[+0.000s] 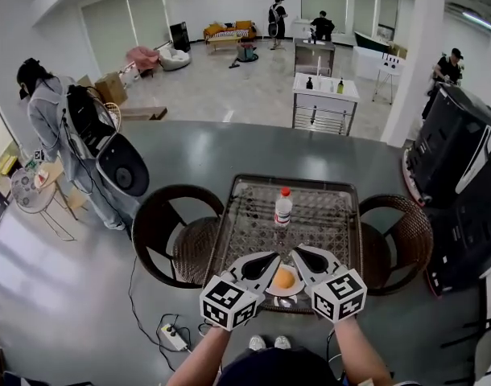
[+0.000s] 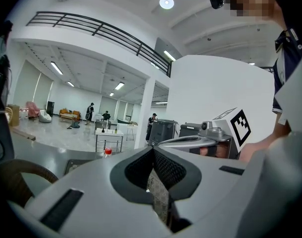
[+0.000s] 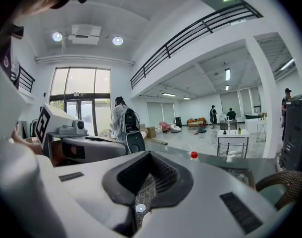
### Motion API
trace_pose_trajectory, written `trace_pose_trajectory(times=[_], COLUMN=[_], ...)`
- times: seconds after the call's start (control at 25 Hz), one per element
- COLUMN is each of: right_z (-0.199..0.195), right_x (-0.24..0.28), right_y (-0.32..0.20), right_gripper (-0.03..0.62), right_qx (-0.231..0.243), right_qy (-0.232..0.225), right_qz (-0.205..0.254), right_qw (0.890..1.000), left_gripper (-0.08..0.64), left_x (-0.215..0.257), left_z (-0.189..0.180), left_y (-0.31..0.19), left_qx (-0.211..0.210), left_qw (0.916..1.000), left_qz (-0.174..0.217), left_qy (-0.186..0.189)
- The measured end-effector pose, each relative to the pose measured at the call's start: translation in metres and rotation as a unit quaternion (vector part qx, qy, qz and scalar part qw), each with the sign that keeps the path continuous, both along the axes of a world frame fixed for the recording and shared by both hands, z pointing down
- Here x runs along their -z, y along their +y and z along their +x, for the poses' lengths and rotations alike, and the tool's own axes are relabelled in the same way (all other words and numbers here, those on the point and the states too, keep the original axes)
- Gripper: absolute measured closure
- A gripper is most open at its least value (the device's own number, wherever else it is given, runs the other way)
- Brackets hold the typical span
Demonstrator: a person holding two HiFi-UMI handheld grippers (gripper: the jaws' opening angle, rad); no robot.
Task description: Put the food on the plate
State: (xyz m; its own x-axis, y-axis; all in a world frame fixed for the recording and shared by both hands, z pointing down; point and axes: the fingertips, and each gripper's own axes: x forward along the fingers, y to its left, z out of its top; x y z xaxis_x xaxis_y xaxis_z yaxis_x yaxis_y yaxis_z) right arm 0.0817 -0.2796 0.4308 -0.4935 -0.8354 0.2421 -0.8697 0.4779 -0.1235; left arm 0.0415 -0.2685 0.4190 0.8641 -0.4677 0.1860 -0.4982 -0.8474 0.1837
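In the head view an orange, round piece of food (image 1: 283, 280) lies on a small white plate (image 1: 289, 293) at the near edge of the glass-topped wicker table (image 1: 326, 223). A clear bottle with a red cap (image 1: 283, 206) stands upright at mid-table. My left gripper (image 1: 270, 258) and right gripper (image 1: 301, 253) hang side by side above the plate, raised off the table, both pointing away from me. Both are shut with nothing between the jaws. The left gripper view shows its closed tips (image 2: 152, 150). The right gripper view shows the same (image 3: 150, 155).
Brown wicker chairs stand left (image 1: 167, 233) and right (image 1: 400, 233) of the table. A power strip (image 1: 174, 338) lies on the floor near my feet. Tall black machines (image 1: 459, 183) stand at the right. A person with a backpack (image 1: 56, 115) stands at the far left.
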Motion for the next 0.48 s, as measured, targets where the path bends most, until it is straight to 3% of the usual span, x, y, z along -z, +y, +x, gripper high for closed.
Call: trace_pose_trajectory(times=[0.48], right_z=[0.002], right_x=[0.028], right_y=[-0.003], right_gripper=[0.589], right_qx=[-0.004], right_qy=[-0.016], right_qz=[0.032], right_qw=[0.999], left_gripper=[0.551], left_x=[0.014], left_z=[0.004], left_y=[0.0], left_qx=[-0.004], left_qw=[0.9999], left_qz=[0.013], left_qy=[0.006])
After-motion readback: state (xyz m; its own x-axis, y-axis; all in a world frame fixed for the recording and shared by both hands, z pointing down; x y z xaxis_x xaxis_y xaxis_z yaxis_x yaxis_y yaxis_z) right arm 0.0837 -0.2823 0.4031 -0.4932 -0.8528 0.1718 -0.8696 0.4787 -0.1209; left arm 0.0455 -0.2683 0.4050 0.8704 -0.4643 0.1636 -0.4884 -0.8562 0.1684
